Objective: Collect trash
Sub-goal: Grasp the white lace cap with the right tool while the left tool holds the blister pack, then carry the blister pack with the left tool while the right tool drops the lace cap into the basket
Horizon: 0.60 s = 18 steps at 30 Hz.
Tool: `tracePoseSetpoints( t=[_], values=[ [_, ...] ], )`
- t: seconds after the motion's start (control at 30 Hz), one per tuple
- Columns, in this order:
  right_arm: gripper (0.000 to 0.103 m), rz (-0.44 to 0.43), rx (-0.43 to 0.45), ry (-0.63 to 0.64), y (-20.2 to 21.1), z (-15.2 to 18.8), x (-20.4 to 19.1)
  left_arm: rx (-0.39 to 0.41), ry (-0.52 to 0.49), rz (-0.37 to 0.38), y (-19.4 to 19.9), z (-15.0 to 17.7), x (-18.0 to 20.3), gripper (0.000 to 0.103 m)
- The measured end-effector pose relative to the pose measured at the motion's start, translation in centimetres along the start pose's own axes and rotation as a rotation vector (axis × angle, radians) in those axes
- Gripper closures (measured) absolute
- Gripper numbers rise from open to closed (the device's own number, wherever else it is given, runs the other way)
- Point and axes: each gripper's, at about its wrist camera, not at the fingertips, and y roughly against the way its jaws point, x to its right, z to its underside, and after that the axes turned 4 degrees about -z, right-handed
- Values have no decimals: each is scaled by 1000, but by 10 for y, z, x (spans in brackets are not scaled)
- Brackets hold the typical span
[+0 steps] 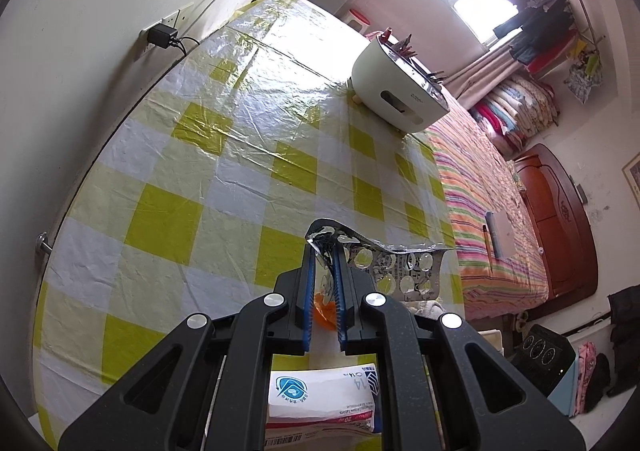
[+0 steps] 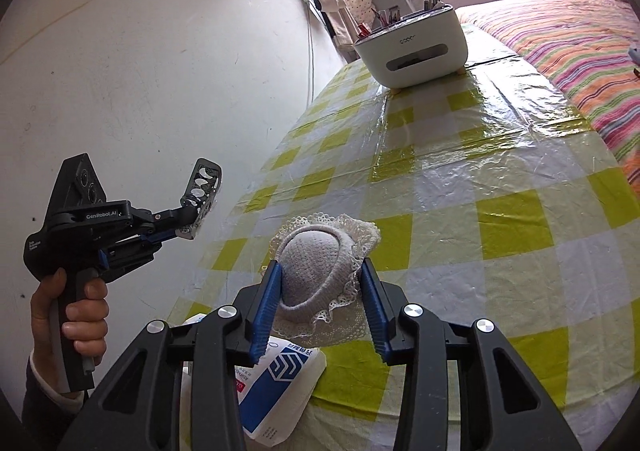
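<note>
My left gripper [image 1: 326, 251] is shut on an empty silver pill blister pack [image 1: 404, 271] and holds it in the air above the checked table. The right wrist view shows the same gripper [image 2: 192, 227] at the left with the blister pack [image 2: 202, 187] bent upward from its fingers. My right gripper [image 2: 320, 279] is open, its blue fingers either side of a grey knitted cap with a white lace rim [image 2: 316, 271] lying on the table; I see no contact. A white and blue paper packet [image 2: 276, 383] lies under it, also in the left wrist view [image 1: 324, 399].
A white desktop organiser with pens [image 2: 416, 47] stands at the table's far end, also in the left wrist view [image 1: 400, 91]. The yellow-white checked plastic tablecloth [image 1: 224, 155] covers the table against a white wall. A striped bed [image 2: 580, 51] lies beside the table. Something orange [image 1: 326, 311] lies below my left fingers.
</note>
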Motion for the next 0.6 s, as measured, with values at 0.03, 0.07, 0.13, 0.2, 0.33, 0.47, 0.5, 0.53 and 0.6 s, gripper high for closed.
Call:
tracePoseSetpoints(
  t=[0.03,0.07,0.13,0.2,0.33,0.47,0.5,0.53,0.6],
  values=[
    [64,-2,12,-5,6,1,0,-2,-5,-5,-1,1,2,94],
    [64,-4,24,-8,12,1,1,-3,-9,-10,-2,2,4,94],
    [64,-8,48,-3,24,2,-1,-6,-17,-16,-4,5,9,94],
    [64,-3,76,9,38,3,-2,-5,-31,-17,-5,7,16,94],
    [64,-14,118,9,60,6,0,3,-68,-8,-5,12,34,95],
    [64,-24,152,-5,84,13,4,3,-123,0,-5,21,55,95],
    [64,-25,161,-8,90,15,6,1,-136,2,-6,23,60,95],
    [64,-29,167,-13,94,16,8,-2,-148,6,-7,26,66,95],
    [64,-31,185,-27,104,19,12,-5,-174,11,-8,31,75,95]
  ],
)
